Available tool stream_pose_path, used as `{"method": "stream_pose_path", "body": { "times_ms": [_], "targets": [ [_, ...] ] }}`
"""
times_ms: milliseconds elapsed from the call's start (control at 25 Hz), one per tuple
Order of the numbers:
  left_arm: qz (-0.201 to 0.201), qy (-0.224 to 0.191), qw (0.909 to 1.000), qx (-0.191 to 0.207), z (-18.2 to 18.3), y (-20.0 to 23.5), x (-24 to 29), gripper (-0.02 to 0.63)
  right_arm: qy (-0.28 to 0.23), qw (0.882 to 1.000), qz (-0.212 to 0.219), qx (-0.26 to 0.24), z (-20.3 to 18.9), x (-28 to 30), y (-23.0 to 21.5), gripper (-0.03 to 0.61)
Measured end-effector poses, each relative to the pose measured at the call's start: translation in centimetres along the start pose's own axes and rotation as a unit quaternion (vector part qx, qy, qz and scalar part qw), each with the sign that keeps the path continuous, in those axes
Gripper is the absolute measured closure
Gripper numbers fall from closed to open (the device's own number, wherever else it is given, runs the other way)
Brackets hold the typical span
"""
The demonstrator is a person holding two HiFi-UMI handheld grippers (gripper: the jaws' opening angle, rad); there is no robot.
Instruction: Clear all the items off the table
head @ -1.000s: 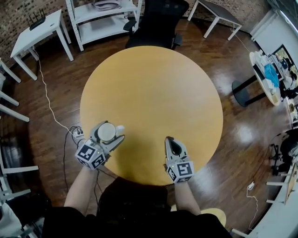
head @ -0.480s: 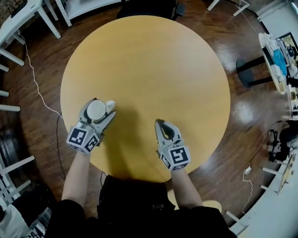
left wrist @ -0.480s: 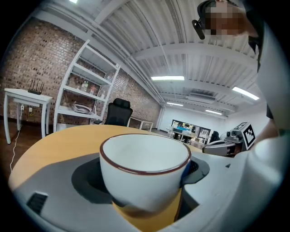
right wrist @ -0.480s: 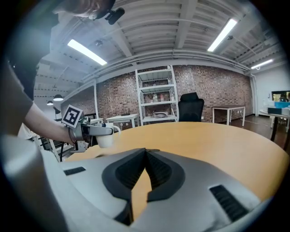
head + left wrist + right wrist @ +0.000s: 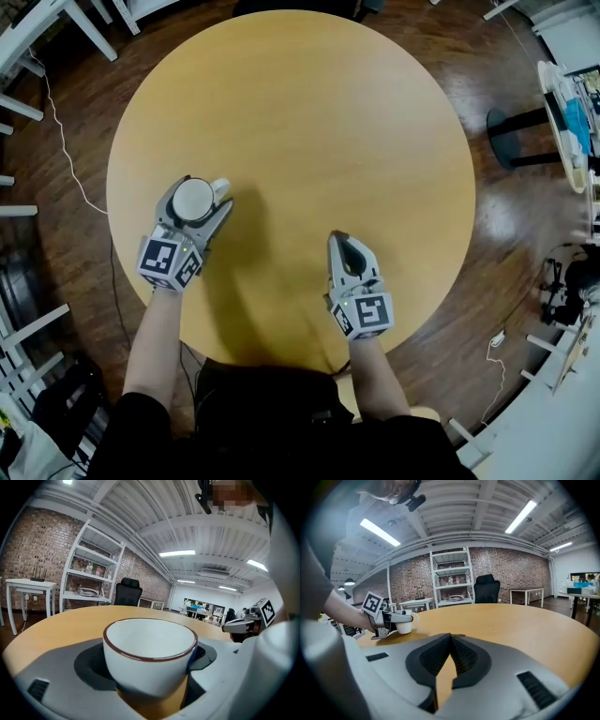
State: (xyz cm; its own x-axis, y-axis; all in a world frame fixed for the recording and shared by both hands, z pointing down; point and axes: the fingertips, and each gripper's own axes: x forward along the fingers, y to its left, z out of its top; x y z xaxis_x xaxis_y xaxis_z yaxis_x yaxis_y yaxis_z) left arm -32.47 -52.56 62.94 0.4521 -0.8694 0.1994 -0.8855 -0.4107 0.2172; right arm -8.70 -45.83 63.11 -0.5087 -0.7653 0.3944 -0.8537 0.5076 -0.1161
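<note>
Left gripper (image 5: 200, 189) is clamped on the white cup (image 5: 149, 654). It's upright, dead ahead between my jaws, low over the table's (image 5: 309, 112) left side. Right gripper (image 5: 340, 238) is closed on nothing, well apart to the right, so this is left's job. The nearest edge is just left of the cup. I see nothing else on the top, so I'd judge there's free room to swing out.

I am seeing the cup (image 5: 149, 658) sitting between my left gripper's (image 5: 200, 187) jaws over the table's (image 5: 300, 112) left side. My right gripper (image 5: 339, 239) is hovering well apart on its right. Behind the table, an office chair (image 5: 486, 588) is standing right of a shelf unit (image 5: 452, 581).
</note>
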Motion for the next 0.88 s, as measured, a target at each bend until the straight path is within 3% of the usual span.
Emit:
{"method": "stream_pose_path", "body": {
  "times_ms": [440, 600, 880],
  "targets": [
    [-0.004, -0.024, 0.9979, 0.06, -0.5, -0.7, 0.1, 0.198, 0.003, 1.0, 0.006, 0.003, -0.5, 1.5, 0.2, 0.574],
    [-0.006, -0.026, 0.9978, 0.06, -0.8, -1.0, 0.2, 0.198, -0.002, 1.0, 0.008, -0.003, -0.4, 0.8, 0.2, 0.574],
    [-0.001, 0.015, 0.9983, 0.055, -1.7, -0.5, -0.3, 0.163, -0.015, 1.0, 0.003, -0.021, 0.7, -0.2, 1.2, 0.574]
  ]
}}
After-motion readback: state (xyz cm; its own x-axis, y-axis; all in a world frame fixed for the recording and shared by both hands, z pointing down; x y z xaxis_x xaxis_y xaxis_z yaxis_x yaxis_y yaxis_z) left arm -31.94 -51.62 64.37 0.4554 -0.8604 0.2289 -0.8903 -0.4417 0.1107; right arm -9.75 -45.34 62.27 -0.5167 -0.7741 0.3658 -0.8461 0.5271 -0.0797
